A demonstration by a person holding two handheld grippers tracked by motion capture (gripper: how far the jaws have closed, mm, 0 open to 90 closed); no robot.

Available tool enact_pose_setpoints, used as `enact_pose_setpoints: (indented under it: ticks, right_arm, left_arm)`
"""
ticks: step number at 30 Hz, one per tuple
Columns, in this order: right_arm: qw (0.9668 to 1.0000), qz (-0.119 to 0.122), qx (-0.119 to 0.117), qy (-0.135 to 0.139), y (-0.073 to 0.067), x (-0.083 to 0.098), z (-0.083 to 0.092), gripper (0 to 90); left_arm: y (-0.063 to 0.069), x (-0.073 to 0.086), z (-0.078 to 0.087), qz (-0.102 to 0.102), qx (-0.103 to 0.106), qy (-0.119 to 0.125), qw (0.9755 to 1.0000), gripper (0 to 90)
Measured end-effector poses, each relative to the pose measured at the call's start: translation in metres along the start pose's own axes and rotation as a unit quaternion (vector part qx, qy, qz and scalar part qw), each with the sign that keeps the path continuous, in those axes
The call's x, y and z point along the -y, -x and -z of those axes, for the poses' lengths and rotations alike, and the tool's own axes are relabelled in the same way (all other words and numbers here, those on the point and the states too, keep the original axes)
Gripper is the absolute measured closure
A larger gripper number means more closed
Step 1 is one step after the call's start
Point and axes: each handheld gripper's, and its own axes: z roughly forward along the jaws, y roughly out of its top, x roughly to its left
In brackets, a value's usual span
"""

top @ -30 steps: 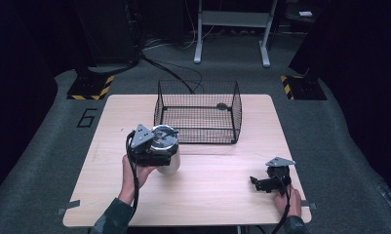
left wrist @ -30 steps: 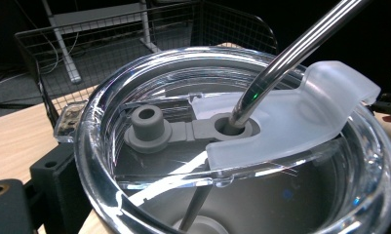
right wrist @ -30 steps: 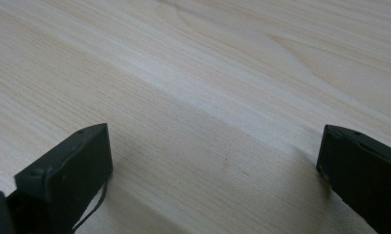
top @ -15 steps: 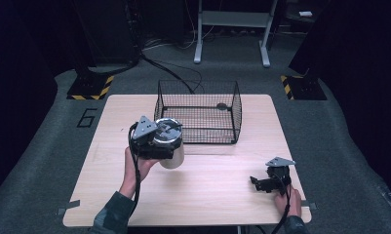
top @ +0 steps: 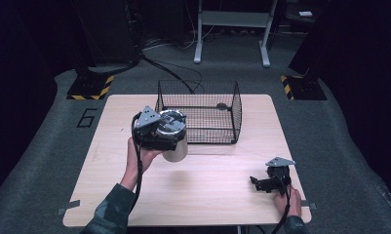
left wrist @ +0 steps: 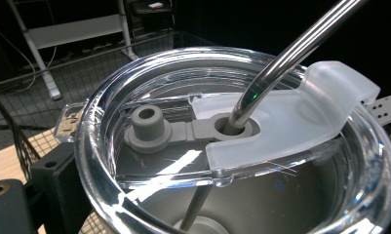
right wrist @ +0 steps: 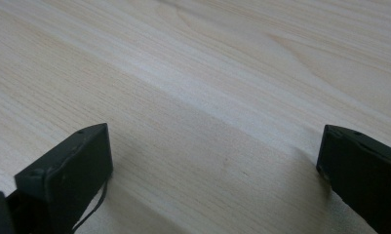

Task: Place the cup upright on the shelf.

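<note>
One steel tumbler (top: 175, 146) with clear lid and metal straw (left wrist: 290, 53) is gripped in the left claw (top: 160, 132) just beside one black wire basket (top: 199, 117), the right claw (top: 266, 183) spread empty on the wooden table (top: 207, 195).

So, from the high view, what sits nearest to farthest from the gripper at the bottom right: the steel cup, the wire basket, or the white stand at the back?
Measured from the right gripper:
1. The silver steel tumbler with clear lid, to its left, held by the left gripper.
2. The black wire basket, farther back on the table.
3. The white metal stand, on the floor beyond the table.
</note>
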Motion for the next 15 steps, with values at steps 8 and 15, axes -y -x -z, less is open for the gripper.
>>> enact_pose_setpoints:
  ticks: [8,15]
  right_arm:
    - [1.0000,0.000,0.000,0.000,0.000,0.000,0.000,0.0]
    - [1.0000,-0.002,0.000,0.000,0.000,0.000,0.000,0.0]
  left_arm:
    - [-0.004,-0.013,-0.007,0.003,0.007,0.002,1.0000,3.9]
    - [-0.007,-0.021,-0.012,0.004,0.009,0.003,0.9999,3.9]
